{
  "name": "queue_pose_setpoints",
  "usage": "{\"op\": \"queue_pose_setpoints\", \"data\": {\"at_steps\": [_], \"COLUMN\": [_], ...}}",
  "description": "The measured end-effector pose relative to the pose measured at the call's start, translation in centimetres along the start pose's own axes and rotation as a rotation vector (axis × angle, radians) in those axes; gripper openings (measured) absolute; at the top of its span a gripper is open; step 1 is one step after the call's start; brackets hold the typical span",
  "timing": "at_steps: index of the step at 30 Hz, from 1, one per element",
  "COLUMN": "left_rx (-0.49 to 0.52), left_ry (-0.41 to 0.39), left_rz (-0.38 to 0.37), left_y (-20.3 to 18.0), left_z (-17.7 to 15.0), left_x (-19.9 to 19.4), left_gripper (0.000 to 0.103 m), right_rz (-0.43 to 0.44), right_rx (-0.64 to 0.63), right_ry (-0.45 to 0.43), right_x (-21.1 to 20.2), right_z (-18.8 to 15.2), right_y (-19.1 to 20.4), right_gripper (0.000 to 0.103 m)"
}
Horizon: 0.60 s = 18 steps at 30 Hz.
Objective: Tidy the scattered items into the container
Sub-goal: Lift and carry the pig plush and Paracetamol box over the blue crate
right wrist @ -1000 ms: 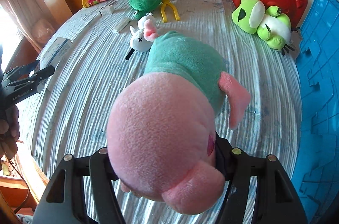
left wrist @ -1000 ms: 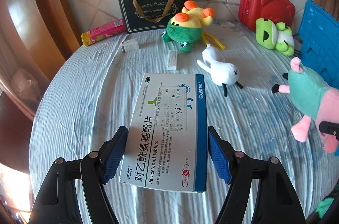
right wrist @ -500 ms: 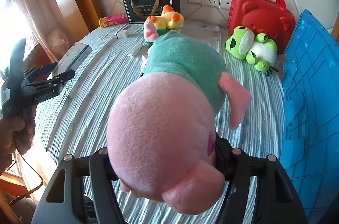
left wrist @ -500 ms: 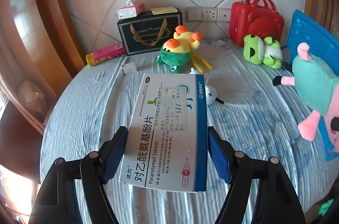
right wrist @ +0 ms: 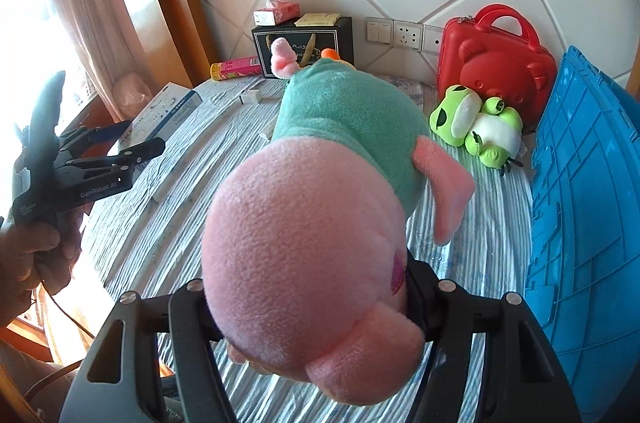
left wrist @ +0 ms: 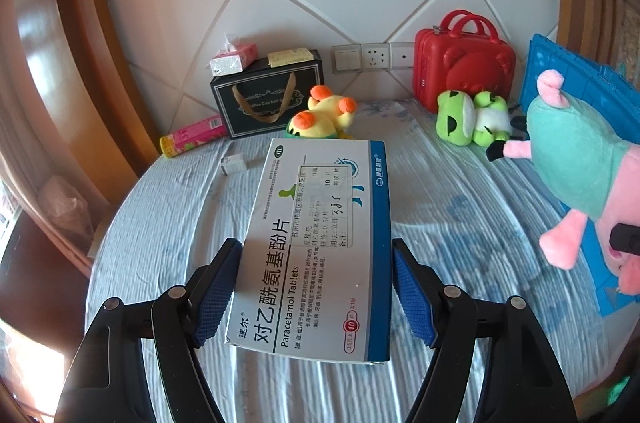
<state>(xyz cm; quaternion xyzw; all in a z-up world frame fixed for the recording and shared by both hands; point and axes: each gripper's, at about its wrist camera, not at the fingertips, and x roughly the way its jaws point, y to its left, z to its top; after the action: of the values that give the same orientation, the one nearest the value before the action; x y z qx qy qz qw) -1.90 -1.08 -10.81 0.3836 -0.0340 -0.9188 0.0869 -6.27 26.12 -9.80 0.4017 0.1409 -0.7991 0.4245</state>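
Note:
My left gripper (left wrist: 314, 287) is shut on a white and blue paracetamol box (left wrist: 320, 235) and holds it above the striped bedspread (left wrist: 168, 223). It also shows at the left of the right wrist view (right wrist: 136, 139), with the box (right wrist: 166, 111) in it. My right gripper (right wrist: 312, 307) is shut on a pink plush pig in a teal shirt (right wrist: 320, 215), held in the air. The pig shows at the right of the left wrist view (left wrist: 580, 159). The blue crate (right wrist: 588, 207) stands at the right, beside the pig.
A green frog plush (left wrist: 472, 119) lies by a red bear case (left wrist: 464, 63). A yellow and green plush (left wrist: 320, 119), a black gift bag (left wrist: 268, 99), a pink tube (left wrist: 192, 139) and a small white box (left wrist: 234, 165) lie at the back.
Both grippers have risen and tilted up with their loads, so more of the wall shows. The pig has moved nearer the blue crate. Both grips are unchanged.

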Motion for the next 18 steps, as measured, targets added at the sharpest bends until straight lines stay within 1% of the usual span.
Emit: {"op": "queue_pose_setpoints", "data": {"at_steps": [6, 10, 14, 18], "left_rx": [-0.006, -0.003, -0.002, 0.009], "left_ry": [-0.024, -0.044, -0.077, -0.116], "left_rz": [-0.006, 0.008, 0.010, -0.004], "left_y": [-1.5, -2.9, -4.7, -7.3], "left_z": [1.2, 2.1, 3.7, 5.4], "left_x": [-2.1, -3.5, -5.2, -6.8], "left_gripper": [0.074, 0.074, 0.074, 0.074], "right_rz": [0.029, 0.042, 0.040, 0.040], "right_rx": [0.002, 0.004, 0.009, 0.016], "right_ry": [-0.041, -0.080, -0.105, -0.137], "right_x": [-2.1, -3.8, -5.4, -6.9], "right_z": [0.1, 0.2, 0.4, 0.1], "right_y": [-1.1, -2.1, -3.4, -5.1], "right_gripper": [0.064, 0.064, 0.064, 0.064]}}
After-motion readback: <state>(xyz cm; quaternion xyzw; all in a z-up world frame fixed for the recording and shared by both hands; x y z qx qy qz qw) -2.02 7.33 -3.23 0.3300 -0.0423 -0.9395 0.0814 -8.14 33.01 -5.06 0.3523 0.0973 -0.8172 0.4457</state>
